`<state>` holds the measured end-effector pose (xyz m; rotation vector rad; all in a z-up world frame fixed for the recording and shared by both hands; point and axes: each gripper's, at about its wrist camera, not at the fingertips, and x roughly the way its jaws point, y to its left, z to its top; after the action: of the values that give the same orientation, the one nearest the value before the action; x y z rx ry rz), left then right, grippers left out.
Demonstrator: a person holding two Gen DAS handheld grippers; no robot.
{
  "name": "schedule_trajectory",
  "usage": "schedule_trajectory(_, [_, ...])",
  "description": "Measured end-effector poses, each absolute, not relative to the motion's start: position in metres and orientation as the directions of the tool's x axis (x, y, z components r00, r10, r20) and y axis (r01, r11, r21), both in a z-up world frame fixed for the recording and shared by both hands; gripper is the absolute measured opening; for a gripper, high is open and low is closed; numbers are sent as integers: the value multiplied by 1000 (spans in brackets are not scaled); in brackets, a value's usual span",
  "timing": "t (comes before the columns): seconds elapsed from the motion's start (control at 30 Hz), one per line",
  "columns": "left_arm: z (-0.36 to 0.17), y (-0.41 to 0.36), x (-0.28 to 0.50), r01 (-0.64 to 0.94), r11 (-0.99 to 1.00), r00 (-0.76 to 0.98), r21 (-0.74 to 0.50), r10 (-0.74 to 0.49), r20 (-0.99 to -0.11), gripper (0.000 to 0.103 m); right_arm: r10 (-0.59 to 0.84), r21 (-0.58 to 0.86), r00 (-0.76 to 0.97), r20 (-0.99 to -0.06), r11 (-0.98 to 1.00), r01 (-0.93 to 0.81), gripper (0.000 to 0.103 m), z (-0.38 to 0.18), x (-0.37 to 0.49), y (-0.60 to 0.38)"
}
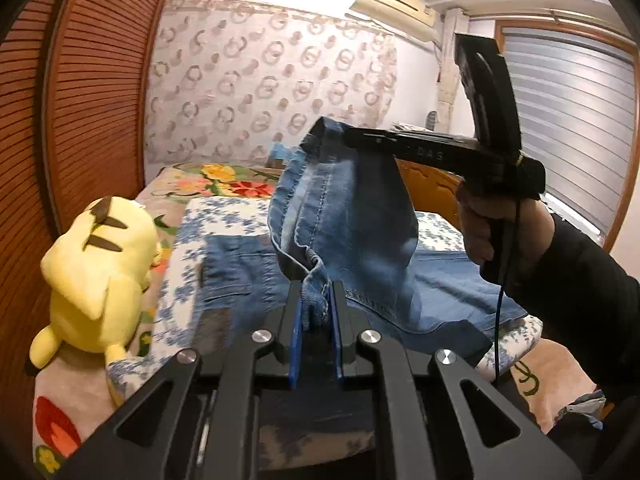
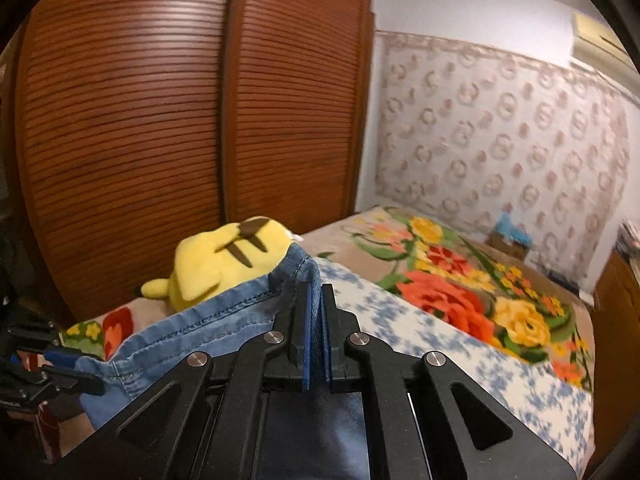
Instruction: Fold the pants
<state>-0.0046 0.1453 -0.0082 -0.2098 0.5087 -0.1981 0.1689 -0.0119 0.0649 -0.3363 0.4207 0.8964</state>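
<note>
Nearest the left wrist camera, the left gripper (image 1: pixel 316 300) is clenched on a bunched hem of the blue denim pants (image 1: pixel 248 276), its blue-lined pads pinching the fabric between them. From there the denim rises as a lifted fold to the right gripper (image 1: pixel 326 126), whose black fingers clamp the upper corner of that fold; a hand (image 1: pixel 478 224) in a dark sleeve holds its handle. In the right wrist view the right gripper (image 2: pixel 316 304) is likewise closed tight on a thin edge of denim, with the stitched fabric trailing down to the left. The rest of the pants lies spread flat on a white cloth with small blue flowers (image 1: pixel 224 210), which covers a bed with a beige blanket printed with large orange and yellow flowers (image 2: pixel 472 280). A yellow plush toy with brown stripes (image 1: pixel 96 264) lies beside the pants. Behind stand brown louvred wardrobe doors (image 2: pixel 160 100) and a ring-patterned curtain (image 1: pixel 272 76).
</note>
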Motion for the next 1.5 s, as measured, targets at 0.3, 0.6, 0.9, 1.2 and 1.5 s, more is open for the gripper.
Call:
schedule_trajectory(0.3, [-34, 177, -10, 45, 962, 846, -269, -180, -501, 9, 675, -168, 522, -521, 518, -839, 1, 42, 163, 59])
schedule_trajectory(0.6, [-71, 188, -1, -27, 965, 793, -260, -138, -594, 10, 601, -145, 496, -627, 536, -832, 25, 7, 175, 86])
schedule_trajectory(0.9, [-84, 188, 2, -54, 970, 760, -238, -115, -640, 26, 571, -113, 513, -641, 591, -799, 39, 14, 184, 22])
schedule_trajectory(1.2, [-67, 187, -3, -40, 972, 785, -233, -114, -609, 51, 490, -64, 550, -677, 704, -707, 39, 0, 190, -87])
schedule_trajectory(1.5, [-64, 150, 14, 36, 972, 766, -231, -175, -618, 58, 501, -1, 527, -686, 723, -691, 39, -11, 162, -130])
